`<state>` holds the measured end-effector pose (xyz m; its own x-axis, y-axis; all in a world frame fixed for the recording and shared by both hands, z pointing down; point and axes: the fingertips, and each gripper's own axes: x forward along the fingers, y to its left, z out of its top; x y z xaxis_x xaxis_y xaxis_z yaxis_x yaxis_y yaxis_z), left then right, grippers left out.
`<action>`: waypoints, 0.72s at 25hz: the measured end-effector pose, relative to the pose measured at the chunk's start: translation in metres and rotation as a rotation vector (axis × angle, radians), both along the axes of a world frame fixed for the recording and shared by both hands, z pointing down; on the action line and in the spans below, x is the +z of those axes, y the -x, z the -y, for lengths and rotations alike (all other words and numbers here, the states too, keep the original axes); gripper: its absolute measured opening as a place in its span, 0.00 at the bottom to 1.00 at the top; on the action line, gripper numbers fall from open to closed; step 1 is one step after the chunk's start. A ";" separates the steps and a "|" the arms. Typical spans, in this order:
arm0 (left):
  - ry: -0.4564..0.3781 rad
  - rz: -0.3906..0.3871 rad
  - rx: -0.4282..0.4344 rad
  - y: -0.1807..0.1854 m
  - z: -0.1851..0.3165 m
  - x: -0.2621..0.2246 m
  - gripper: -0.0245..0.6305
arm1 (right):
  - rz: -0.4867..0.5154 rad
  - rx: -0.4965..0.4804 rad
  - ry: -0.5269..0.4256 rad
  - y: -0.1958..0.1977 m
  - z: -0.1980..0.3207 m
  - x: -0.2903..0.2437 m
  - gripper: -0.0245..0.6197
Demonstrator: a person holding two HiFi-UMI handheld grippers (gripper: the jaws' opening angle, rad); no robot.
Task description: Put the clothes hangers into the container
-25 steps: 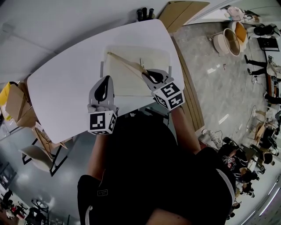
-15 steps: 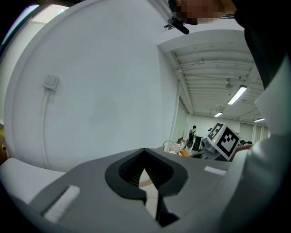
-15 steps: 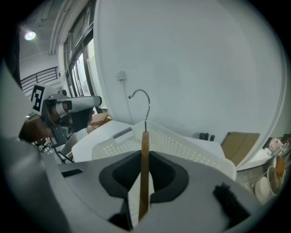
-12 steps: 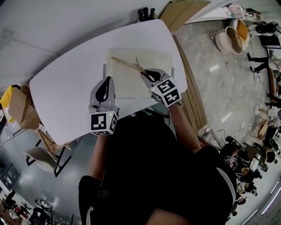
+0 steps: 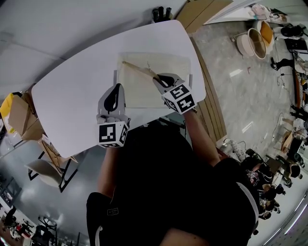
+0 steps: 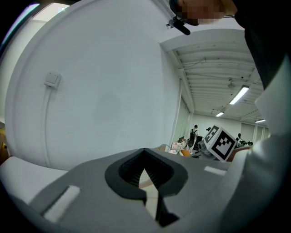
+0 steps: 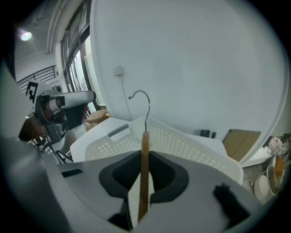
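A wooden clothes hanger (image 5: 137,69) with a metal hook (image 7: 141,98) is clamped in my right gripper (image 5: 161,78), which is shut on its wooden bar (image 7: 144,173). The hanger hangs over the white perforated container (image 5: 154,55) on the white table (image 5: 72,101), its long arm pointing to the far left of the container. In the right gripper view the container's holed wall (image 7: 182,145) lies just beyond the jaws. My left gripper (image 5: 116,87) hovers at the container's near left side, shut with nothing in it; its jaw tips (image 6: 145,152) meet.
The table's near edge runs just in front of my body. Cardboard boxes (image 5: 17,113) and a chair (image 5: 41,170) stand on the floor at the left. Wooden boards (image 5: 211,103) lie along the table's right side. Dark bottles (image 5: 161,13) stand beyond the far edge.
My right gripper has carried the hanger a little to the left and farther over the container. The left gripper has stayed where it was.
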<state>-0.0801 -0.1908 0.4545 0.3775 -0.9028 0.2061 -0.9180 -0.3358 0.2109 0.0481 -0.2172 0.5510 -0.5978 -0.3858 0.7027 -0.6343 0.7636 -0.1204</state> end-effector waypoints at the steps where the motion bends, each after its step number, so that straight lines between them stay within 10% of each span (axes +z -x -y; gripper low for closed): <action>1: 0.001 0.000 -0.001 0.001 0.001 0.000 0.05 | -0.001 0.000 0.001 0.001 0.001 0.001 0.13; 18: 0.002 0.000 -0.018 0.007 -0.001 0.003 0.05 | -0.021 -0.008 0.019 0.007 0.003 0.016 0.14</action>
